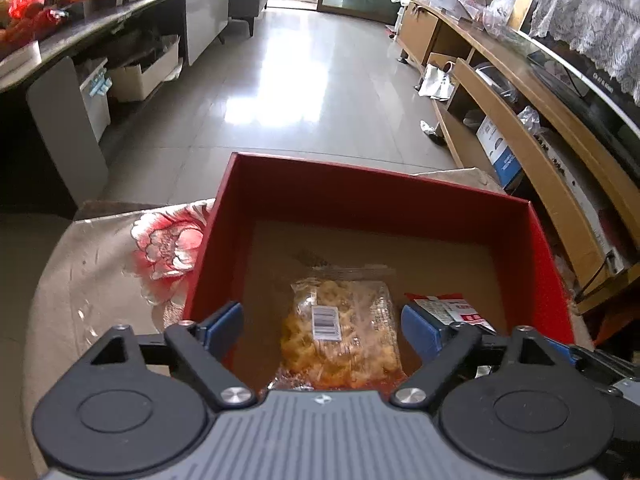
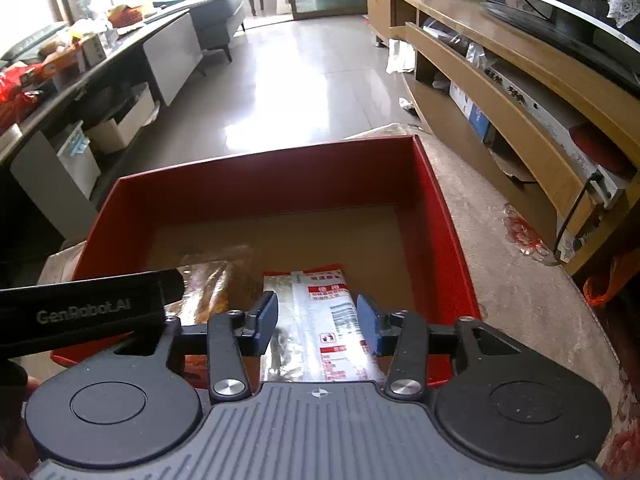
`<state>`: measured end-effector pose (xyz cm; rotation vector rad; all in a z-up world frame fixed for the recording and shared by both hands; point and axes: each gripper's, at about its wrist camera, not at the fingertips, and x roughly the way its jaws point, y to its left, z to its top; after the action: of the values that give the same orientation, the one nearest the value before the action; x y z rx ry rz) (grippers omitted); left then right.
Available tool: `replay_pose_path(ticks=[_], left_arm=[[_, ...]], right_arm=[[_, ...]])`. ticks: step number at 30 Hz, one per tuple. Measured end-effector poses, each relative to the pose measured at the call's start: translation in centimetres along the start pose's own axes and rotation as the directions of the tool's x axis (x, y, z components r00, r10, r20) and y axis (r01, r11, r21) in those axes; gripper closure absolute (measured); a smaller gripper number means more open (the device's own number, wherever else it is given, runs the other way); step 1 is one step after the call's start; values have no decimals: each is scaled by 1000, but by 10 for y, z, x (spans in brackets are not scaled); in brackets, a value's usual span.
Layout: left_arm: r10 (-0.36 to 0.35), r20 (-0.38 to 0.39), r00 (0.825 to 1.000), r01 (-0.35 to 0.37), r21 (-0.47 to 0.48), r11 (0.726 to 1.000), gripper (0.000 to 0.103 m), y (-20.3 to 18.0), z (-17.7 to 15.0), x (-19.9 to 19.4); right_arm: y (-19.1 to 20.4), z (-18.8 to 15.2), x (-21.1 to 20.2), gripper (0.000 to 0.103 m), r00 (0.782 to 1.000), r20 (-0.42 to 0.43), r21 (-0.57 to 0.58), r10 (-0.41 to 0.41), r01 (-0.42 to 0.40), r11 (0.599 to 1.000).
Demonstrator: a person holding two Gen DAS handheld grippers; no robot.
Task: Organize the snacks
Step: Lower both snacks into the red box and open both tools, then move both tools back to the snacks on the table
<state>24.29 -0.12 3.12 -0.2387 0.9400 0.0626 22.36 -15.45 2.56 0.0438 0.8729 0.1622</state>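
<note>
Snacks (image 1: 340, 332) lie inside red box (image 1: 360, 200).

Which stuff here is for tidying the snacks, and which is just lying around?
For the job:
red box
clear snack bag
silver and red packet
left gripper
right gripper

Just lying around:
flowered tablecloth
TV stand
white bin

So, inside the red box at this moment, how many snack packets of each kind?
Clear packet of yellow-orange snacks: 1
Silver packet with red and white print: 1
Total in the red box: 2
</note>
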Motion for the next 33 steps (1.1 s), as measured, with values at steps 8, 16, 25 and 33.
replay_pose_path(ticks=[8, 16, 25, 33], left_arm=[[5, -3, 1000, -5, 57, 998, 14, -3, -7, -9], [-8, 6, 1000, 8, 70, 998, 14, 0, -18, -25], [-5, 2, 1000, 5, 64, 998, 14, 18, -37, -43], [-17, -27, 999, 18, 37, 999, 14, 35, -59, -56]], right_arm=[[-15, 4, -16, 48, 999, 47, 53, 8, -11, 999], [-14, -4, -29, 45, 998, 59, 27, 2, -4, 1000], [-2, -25, -41, 41, 1000, 30, -60, -7, 8, 998], [7, -46, -50, 40, 1000, 6, -93, -7, 8, 996]])
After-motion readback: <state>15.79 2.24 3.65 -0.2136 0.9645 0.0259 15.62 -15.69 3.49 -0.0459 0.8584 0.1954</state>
